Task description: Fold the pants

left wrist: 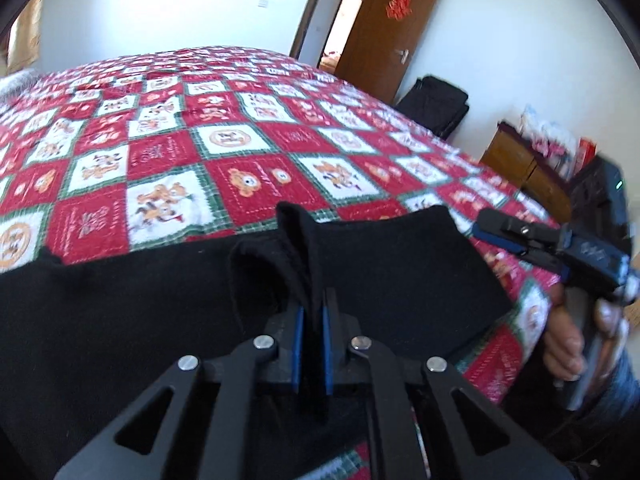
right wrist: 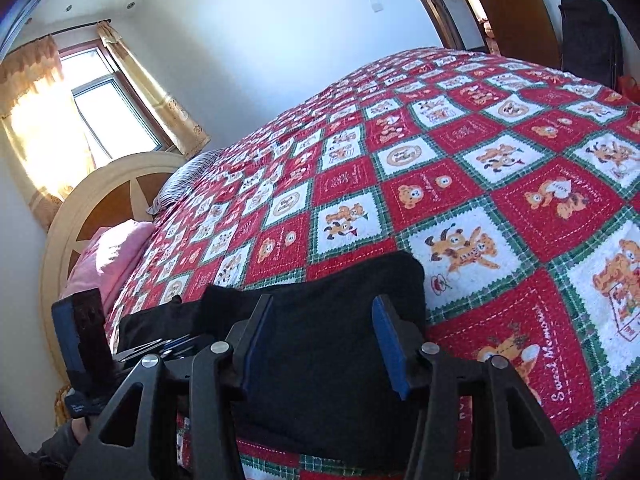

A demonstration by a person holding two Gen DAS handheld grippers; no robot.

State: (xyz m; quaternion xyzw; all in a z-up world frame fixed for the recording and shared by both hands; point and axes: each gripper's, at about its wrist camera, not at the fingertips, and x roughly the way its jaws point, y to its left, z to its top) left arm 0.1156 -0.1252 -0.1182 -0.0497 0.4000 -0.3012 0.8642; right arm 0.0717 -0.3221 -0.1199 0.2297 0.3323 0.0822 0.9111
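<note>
- Black fabric pants [left wrist: 400, 264] lie flat along the near edge of the bed, on a red, white and green patchwork quilt [left wrist: 224, 140] printed with teddy bears.
- Left gripper [left wrist: 312, 312]: blue-padded fingers [left wrist: 298, 344] nearly together, pinching an upright fold of the pants; cloth stands up between the pads.
- Right gripper [right wrist: 320, 328]: fingers [right wrist: 386, 344] about half open, straddling the pants' end, near its corner; pads look clear of the cloth, though the view is too steep to be sure.
- From the left wrist view, the right gripper [left wrist: 516, 236] sits at the right, beside the pants' edge, held by a hand [left wrist: 564, 340].
- Background: brown wooden door [left wrist: 384, 32] ajar, pink pillow [right wrist: 108, 256] by the headboard.
</note>
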